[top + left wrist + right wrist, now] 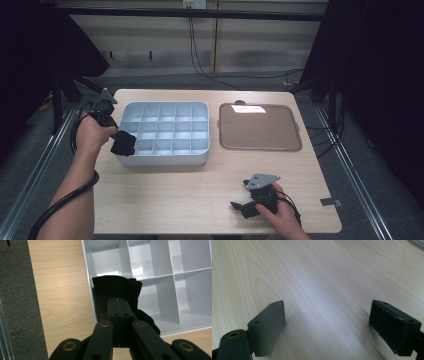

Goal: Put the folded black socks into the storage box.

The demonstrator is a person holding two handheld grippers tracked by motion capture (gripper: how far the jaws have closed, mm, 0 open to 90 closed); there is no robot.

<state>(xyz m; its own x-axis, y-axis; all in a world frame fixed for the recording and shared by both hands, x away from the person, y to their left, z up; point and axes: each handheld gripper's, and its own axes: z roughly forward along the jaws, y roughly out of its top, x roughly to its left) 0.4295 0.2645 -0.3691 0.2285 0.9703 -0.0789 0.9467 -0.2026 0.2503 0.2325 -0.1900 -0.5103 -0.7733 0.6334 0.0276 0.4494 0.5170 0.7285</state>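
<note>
black sock (117,290) over divided tray (175,270)

The tongs (119,312) hide part of the black cloth (115,290).

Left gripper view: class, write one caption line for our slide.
Left gripper, jaws shut on a black sock, holds it over the near corner of the grey compartment tray.

No legible text, label, brand, number or sign is found in any view. No marking is carried by the compartment tray (165,155), the brown lid (260,146) or the table (190,195).
</note>
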